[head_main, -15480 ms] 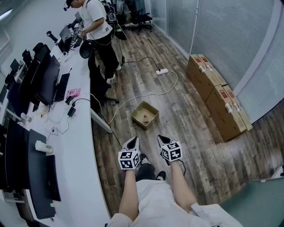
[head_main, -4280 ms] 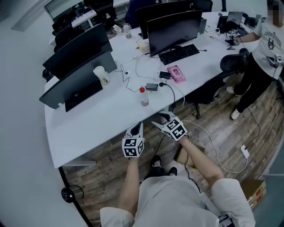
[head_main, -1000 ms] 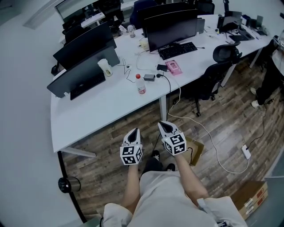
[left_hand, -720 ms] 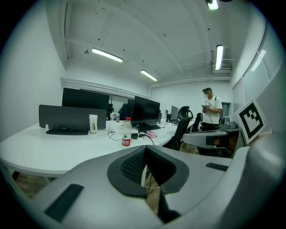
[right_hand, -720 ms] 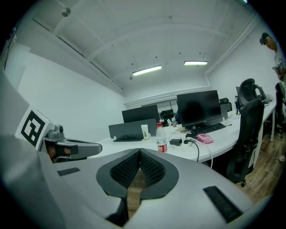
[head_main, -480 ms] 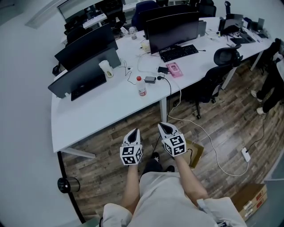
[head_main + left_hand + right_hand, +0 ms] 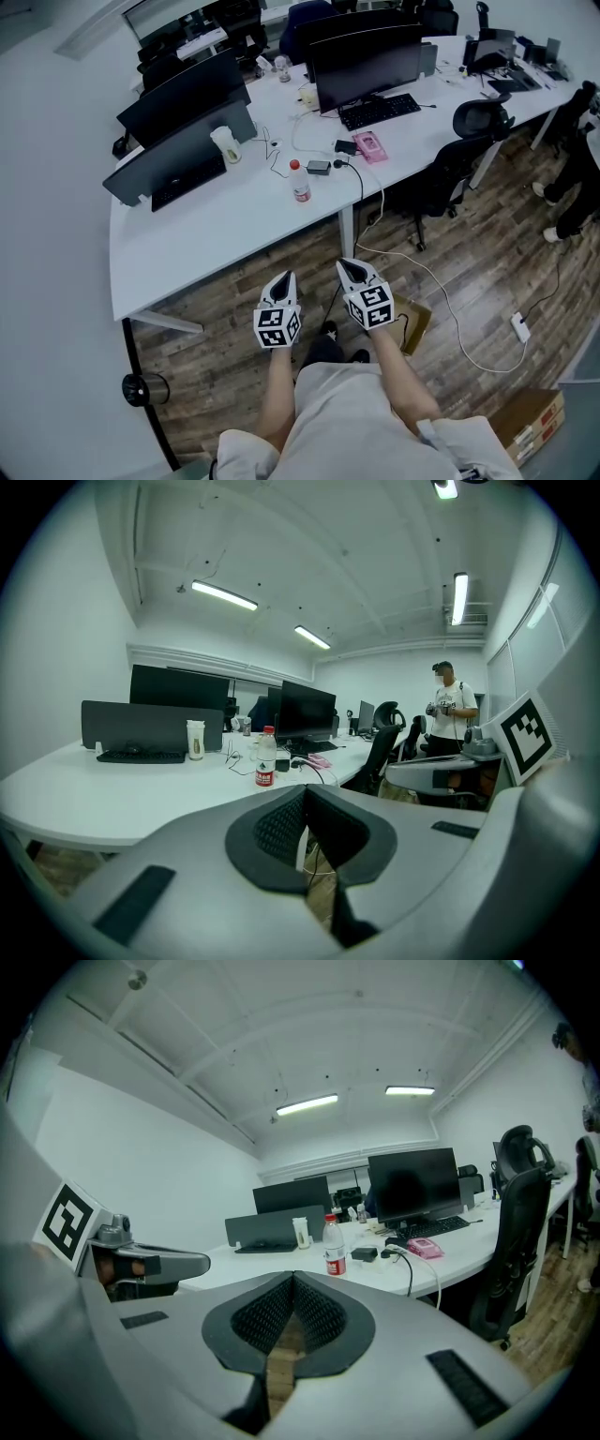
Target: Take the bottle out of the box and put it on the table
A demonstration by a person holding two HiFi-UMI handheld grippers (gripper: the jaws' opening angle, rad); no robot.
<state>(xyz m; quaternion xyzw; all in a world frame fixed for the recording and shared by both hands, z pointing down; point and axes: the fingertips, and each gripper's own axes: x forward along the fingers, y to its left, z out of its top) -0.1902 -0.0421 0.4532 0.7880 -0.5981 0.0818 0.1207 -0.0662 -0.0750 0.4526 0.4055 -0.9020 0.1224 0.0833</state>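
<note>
A clear bottle point(image 7: 300, 184) with a red cap and red label stands upright on the white table point(image 7: 206, 244), beside a black adapter. It also shows in the left gripper view, bottle point(image 7: 266, 757), and in the right gripper view, bottle point(image 7: 334, 1245). My left gripper point(image 7: 281, 279) and right gripper point(image 7: 349, 268) hang side by side over the wooden floor, short of the table edge and well apart from the bottle. Both are shut with nothing between their jaws, as the left gripper point(image 7: 304, 791) and the right gripper point(image 7: 293, 1279) show in their own views. The open cardboard box point(image 7: 415, 322) lies on the floor, partly hidden behind my right gripper.
Monitors point(image 7: 366, 52), keyboards, a paper cup point(image 7: 223, 144) and a pink item stand on the table. A black office chair point(image 7: 455, 150) sits at its right part. A white cable point(image 7: 450, 319) runs across the floor. A person point(image 7: 450, 705) stands far right. Another carton point(image 7: 530, 422) lies lower right.
The bottle lay in the box on the floor in the earliest frame and stands on the table since. Over the last second both grippers kept still and shut.
</note>
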